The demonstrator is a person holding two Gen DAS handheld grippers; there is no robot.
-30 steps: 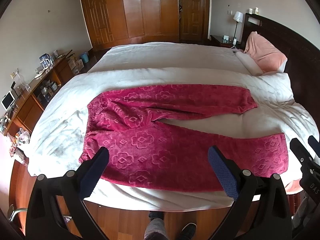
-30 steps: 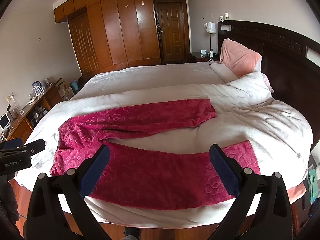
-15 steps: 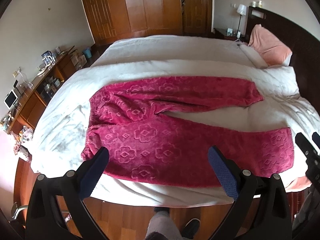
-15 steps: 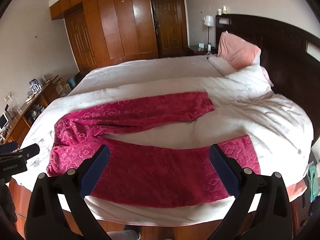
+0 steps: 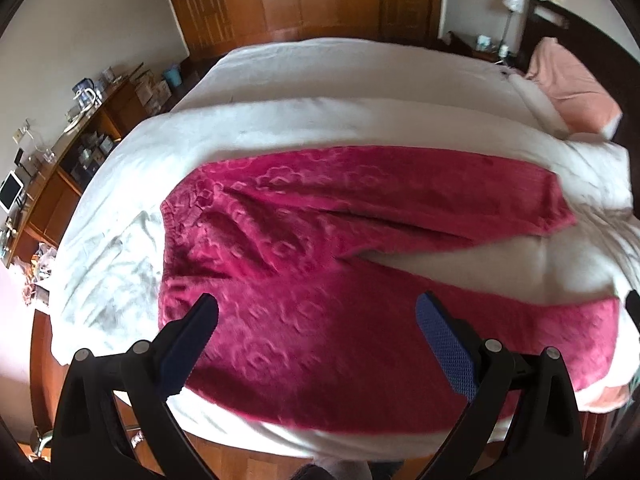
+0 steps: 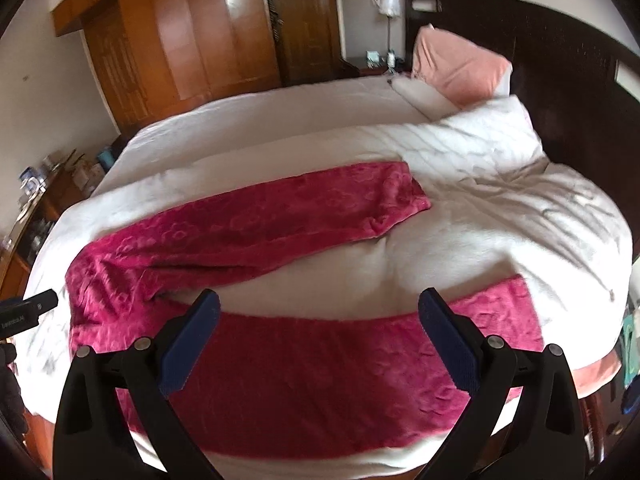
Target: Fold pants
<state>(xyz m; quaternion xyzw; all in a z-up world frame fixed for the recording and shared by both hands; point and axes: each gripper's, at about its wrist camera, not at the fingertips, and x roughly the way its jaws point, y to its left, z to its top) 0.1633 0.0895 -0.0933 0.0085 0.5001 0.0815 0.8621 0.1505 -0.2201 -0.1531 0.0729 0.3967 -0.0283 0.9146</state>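
Magenta fleece pants (image 5: 320,264) with an embossed flower pattern lie spread flat on the white bed, waistband at the left, two legs running right in a V. The same pants (image 6: 280,352) fill the lower half of the right wrist view. My left gripper (image 5: 316,316) hangs open above the near leg close to the waistband, holding nothing. My right gripper (image 6: 318,312) is open too, above the near leg's middle, with its cuff (image 6: 508,312) to the right. The far leg's cuff (image 6: 404,188) lies toward the pillow.
A white duvet (image 6: 500,168) covers the bed, rumpled at the right. A pink pillow (image 6: 460,76) leans on the dark headboard (image 6: 568,80). A cluttered wooden sideboard (image 5: 60,168) runs along the left wall. Wooden wardrobes (image 6: 192,40) stand at the back. Wood floor shows below the bed's near edge.
Both grippers have moved forward and down toward the pants, which now look larger and closer. The fingers stay wide apart. The pants have not moved.
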